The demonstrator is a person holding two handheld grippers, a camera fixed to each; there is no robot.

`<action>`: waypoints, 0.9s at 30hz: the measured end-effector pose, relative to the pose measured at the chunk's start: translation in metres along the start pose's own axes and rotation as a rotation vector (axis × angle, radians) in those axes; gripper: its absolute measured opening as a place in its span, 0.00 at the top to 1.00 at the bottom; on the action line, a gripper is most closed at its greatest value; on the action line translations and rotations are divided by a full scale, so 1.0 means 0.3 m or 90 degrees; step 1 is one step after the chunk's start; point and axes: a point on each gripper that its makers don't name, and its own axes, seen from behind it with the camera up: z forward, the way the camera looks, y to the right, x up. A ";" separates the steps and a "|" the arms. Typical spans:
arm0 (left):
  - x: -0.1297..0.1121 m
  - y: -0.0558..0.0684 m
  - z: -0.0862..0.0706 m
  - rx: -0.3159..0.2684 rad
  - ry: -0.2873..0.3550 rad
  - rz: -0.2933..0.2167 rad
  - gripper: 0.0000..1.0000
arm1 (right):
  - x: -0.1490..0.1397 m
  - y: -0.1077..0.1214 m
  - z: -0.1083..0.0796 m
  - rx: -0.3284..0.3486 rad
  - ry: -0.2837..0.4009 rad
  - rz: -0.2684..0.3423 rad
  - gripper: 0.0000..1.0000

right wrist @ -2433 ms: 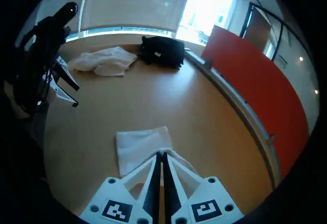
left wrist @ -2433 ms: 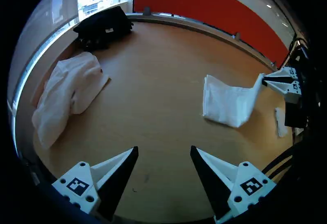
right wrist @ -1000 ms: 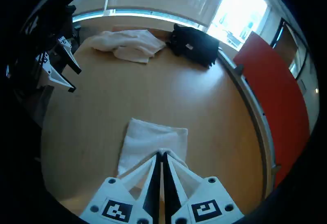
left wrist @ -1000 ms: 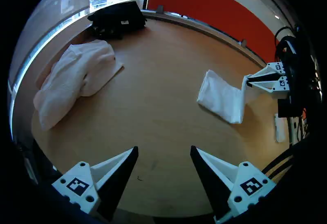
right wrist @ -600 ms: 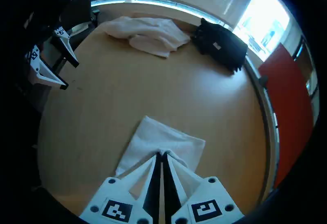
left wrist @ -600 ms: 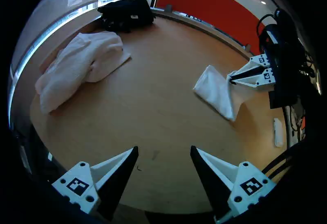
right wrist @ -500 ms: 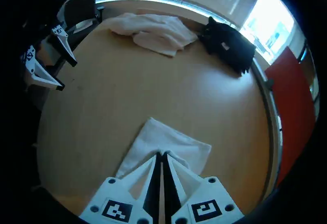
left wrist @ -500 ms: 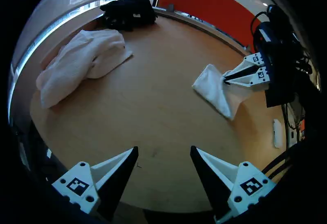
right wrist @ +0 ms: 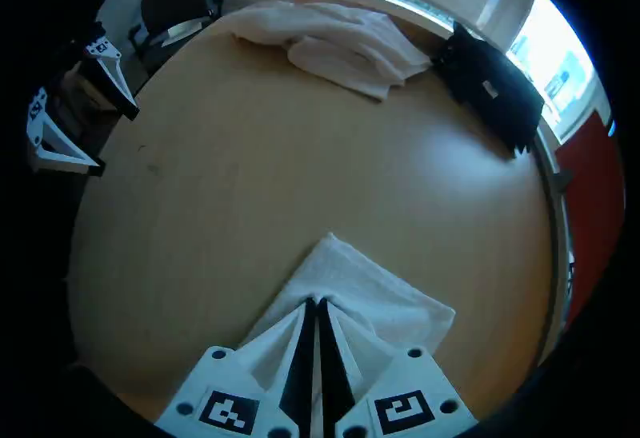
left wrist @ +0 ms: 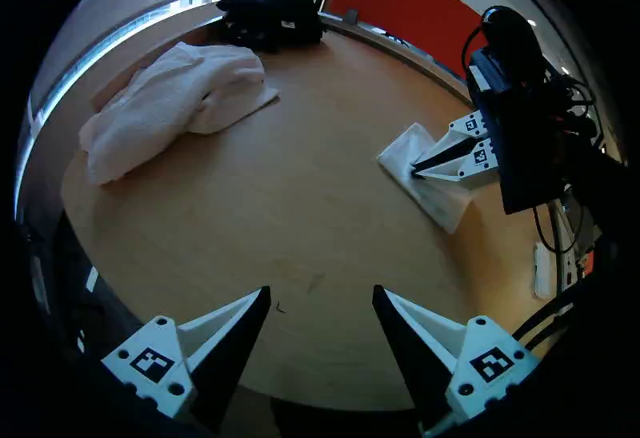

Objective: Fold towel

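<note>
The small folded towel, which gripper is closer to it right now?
Right. The right gripper is shut on the small folded towel, pinching a raised fold; the left gripper hangs open above the table, well apart from it.

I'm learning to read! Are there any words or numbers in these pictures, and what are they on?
No words or numbers can be read.
Left gripper and right gripper: black-and-white square patterns on the fingers, not letters.
Black bag: a small white tag, too small to read.
Towel: plain white, no writing.
</note>
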 end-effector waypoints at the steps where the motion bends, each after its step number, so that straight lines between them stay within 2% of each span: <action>1: 0.000 -0.002 0.001 0.000 0.000 -0.001 0.06 | 0.000 0.001 0.000 -0.001 0.000 0.001 0.96; 10: 0.004 -0.010 -0.002 -0.002 0.000 0.003 0.06 | -0.002 0.002 -0.016 -0.013 0.010 0.014 0.89; 16: 0.008 -0.008 -0.007 -0.004 0.001 0.006 0.06 | 0.008 0.005 -0.043 -0.029 0.023 0.025 0.61; 20: 0.008 -0.006 -0.009 -0.006 0.001 0.008 0.06 | 0.019 0.000 -0.075 -0.041 0.044 0.046 0.38; 27: 0.009 -0.002 -0.013 -0.009 0.002 0.012 0.05 | 0.020 -0.030 -0.128 -0.060 0.085 0.114 0.33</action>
